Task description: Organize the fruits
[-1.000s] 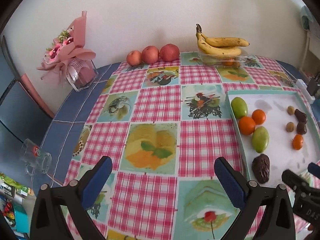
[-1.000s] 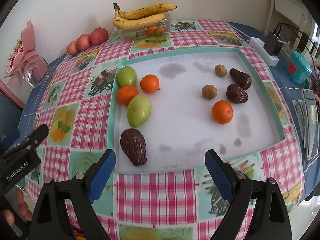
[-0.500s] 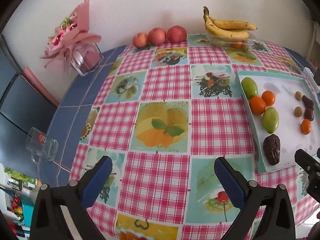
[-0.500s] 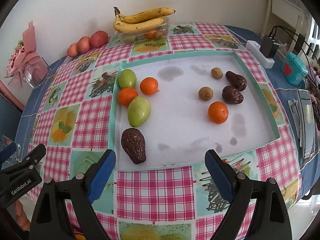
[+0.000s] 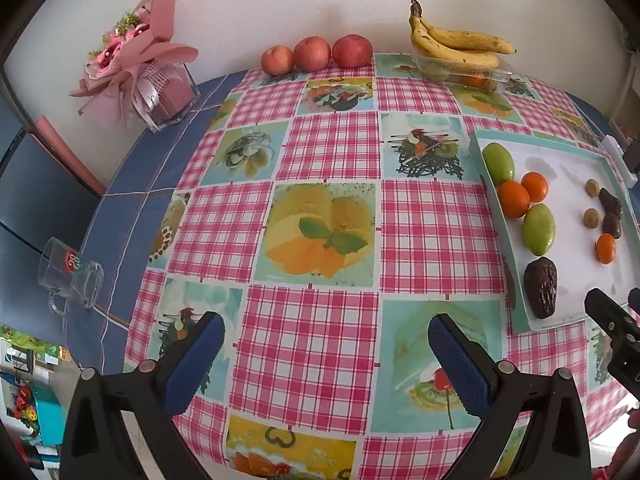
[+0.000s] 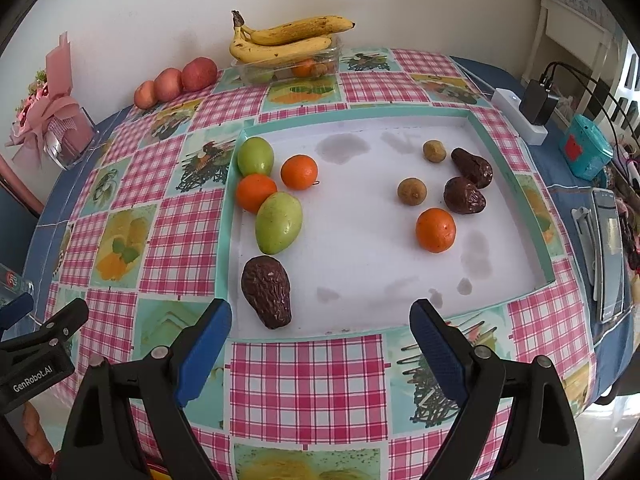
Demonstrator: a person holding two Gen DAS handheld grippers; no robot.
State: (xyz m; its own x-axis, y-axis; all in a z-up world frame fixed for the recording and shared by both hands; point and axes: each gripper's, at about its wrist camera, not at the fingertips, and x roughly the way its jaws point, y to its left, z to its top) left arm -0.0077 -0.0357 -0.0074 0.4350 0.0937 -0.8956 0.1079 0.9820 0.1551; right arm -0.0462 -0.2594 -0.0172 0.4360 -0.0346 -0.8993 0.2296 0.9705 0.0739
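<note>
A white tray with a teal rim (image 6: 352, 112) lies on the checked tablecloth and holds loose fruit. On its left are two green mangoes (image 6: 278, 222), two oranges (image 6: 256, 192) and a dark avocado (image 6: 267, 290). On its right are a third orange (image 6: 435, 229), two dark avocados (image 6: 464, 195) and two small brown fruits (image 6: 412, 191). My right gripper (image 6: 320, 344) is open and empty, just short of the tray's near rim. My left gripper (image 5: 326, 354) is open and empty above the cloth, left of the tray (image 5: 516, 312).
Bananas (image 6: 284, 40) lie on a clear box at the back by the wall, with three red apples (image 6: 176, 80) to their left. A pink bouquet (image 5: 136, 64) and a glass mug (image 5: 70, 276) stand at the left. A power strip (image 6: 520, 116), teal box and phone lie right.
Both grippers have drawn back and risen, so more of the table shows in each view. Both stay open. No fruit has moved.
</note>
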